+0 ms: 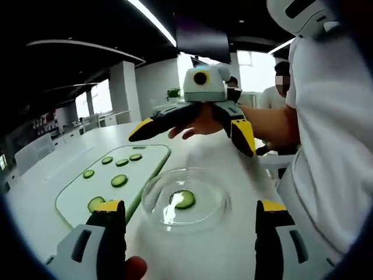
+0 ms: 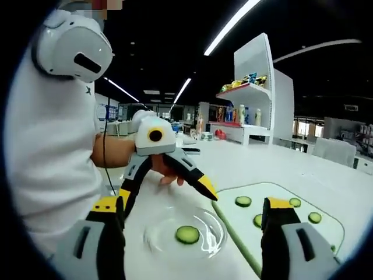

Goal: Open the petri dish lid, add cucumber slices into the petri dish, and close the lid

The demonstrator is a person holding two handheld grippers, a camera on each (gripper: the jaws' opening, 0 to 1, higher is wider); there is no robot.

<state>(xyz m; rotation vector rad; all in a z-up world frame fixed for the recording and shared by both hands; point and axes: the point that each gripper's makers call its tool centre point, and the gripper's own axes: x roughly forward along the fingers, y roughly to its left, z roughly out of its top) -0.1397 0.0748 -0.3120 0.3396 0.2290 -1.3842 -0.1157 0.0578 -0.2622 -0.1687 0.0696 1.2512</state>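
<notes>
Cucumber slice (image 1: 185, 199) sits in the open petri dish (image 1: 152, 195) on the tabletop (image 1: 227, 251) — more slices wait on the green board (image 1: 73, 201). Both the left claw (image 1: 192, 219) and right claw (image 2: 192, 219) are wide and hold nothing. Pick each slice softly by its edges, then drop it low.

2 facing views, both near the shared petri dish (image 1: 185, 204)
</notes>
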